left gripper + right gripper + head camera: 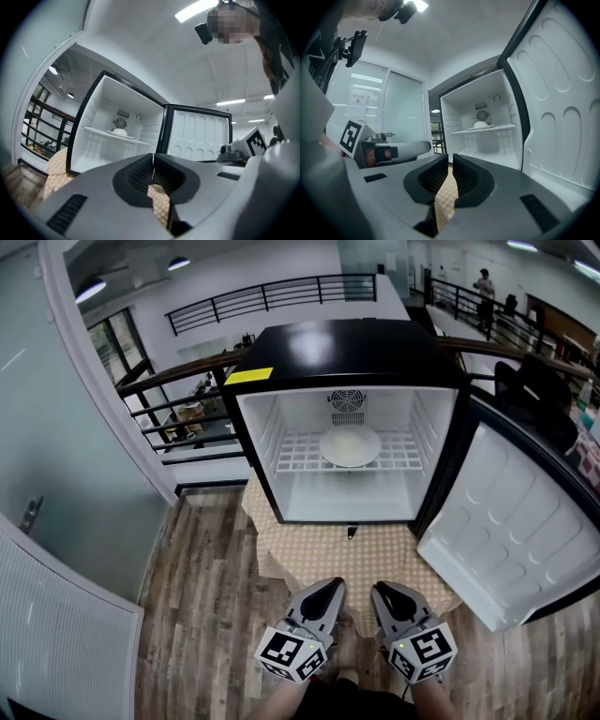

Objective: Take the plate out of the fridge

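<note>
A white plate [350,446] lies on the wire shelf [291,457] of a small black fridge [347,352] whose door [506,521] is swung wide to the right. The plate [119,133] shows small and far off in the left gripper view, and the plate [481,125] does likewise in the right gripper view. My left gripper [333,587] and right gripper [380,589] hang side by side low in front of the fridge, well short of it. Both left gripper [152,158] and right gripper [450,158] are shut with nothing held.
The fridge stands on a yellow checked cloth [375,554] over a wooden floor [206,587]. A glass wall [56,427] runs along the left. A dark railing [178,390] passes behind the fridge. The open door's edge juts out at the right.
</note>
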Motion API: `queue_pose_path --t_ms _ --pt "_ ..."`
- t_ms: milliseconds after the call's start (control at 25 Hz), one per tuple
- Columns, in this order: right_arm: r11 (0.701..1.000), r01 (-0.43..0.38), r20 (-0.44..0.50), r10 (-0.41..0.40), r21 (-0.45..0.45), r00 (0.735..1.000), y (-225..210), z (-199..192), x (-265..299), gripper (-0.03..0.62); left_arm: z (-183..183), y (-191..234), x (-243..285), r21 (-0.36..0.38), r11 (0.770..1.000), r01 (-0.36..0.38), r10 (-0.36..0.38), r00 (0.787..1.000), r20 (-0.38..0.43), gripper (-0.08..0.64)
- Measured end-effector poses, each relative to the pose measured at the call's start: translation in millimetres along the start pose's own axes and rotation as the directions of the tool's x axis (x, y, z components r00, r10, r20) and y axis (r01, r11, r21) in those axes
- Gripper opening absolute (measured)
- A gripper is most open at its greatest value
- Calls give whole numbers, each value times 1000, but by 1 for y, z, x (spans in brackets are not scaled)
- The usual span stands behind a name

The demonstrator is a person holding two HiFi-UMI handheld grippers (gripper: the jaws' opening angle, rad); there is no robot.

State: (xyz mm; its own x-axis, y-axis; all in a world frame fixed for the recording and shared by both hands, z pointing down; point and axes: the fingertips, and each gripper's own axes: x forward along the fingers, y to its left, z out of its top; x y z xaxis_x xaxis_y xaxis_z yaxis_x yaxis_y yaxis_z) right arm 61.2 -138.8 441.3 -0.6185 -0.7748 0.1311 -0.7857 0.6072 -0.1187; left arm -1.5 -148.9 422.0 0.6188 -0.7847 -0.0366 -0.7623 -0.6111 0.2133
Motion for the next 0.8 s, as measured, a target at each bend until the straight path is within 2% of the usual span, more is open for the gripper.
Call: queue_pose_path --t_ms 400,800 --pt "999 -34 -8 34 17 999 -3 -2 20 48 0 15 6 4 999 -32 32 999 -5 17" --pt "1000 -2 -4 2 -6 1000 -34 14 57 48 11 42 51 6 1000 13 -13 1000 8 17"
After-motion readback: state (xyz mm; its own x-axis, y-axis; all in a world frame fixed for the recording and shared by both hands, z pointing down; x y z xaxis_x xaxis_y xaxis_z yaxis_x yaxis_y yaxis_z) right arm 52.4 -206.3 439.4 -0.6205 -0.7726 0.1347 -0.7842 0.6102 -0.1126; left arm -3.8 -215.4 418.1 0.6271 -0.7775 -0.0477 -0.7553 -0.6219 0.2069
